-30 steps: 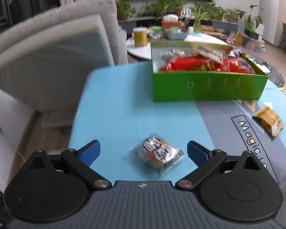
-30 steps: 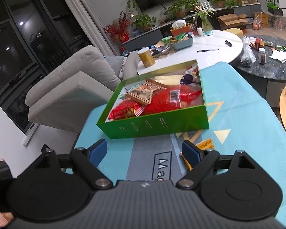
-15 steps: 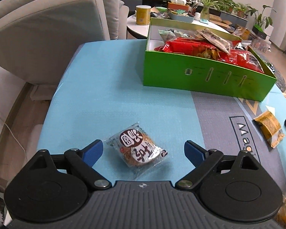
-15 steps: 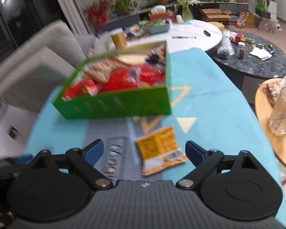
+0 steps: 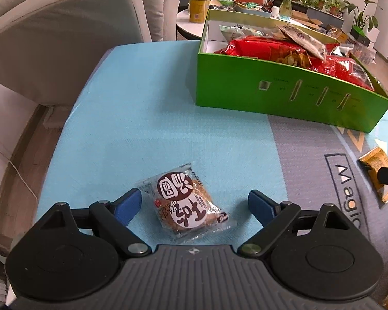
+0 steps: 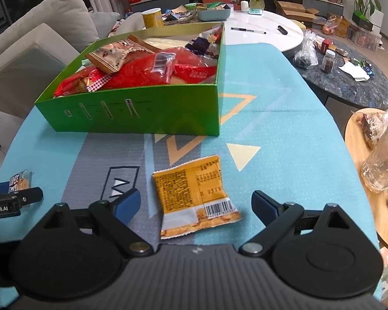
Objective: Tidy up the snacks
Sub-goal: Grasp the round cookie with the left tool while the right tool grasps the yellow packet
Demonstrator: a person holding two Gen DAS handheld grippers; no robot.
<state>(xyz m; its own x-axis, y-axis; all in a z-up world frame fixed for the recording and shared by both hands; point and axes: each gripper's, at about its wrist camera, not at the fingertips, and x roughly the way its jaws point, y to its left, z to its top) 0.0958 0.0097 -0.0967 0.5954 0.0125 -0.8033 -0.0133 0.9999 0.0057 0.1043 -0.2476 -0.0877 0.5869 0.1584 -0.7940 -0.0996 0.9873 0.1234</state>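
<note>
lying on the pale-blue part of the blue-and-grey patterned mat (image 5: pixel 147 118) that covered the bench, a clear-wrapped brown cake with a dark round label (image 5: pixel 185 208) sat between the blue pads of the left gripper (image 5: pixel 195 206). its jaws were closing, yet neither pad pressed on the wrapper: the left pad stood just beside its crimped edge and the right pad well clear. the cake's long axis ran on a slant, from the upper left down toward the lower right of the left wrist view, and its near corner was cut off behind the gripper's black body.

the right gripper (image 6: pixel 195 208) stood released over a flat orange snack packet with a barcode (image 6: pixel 195 193), its pads apart from the packet on both sides. the packet lay back-side up, its long axis running roughly away from the camera and leaning a little to the right, barcode end nearest. in the left wrist view only part of this packet showed at the right edge, crossed by a black fingertip.

beyond both stood an open green cardboard box (image 6: pixel 132 113), heaped with red and patterned snack bags; what lay beneath that heap could not be made out. the far room was too small to read in detail.
</note>
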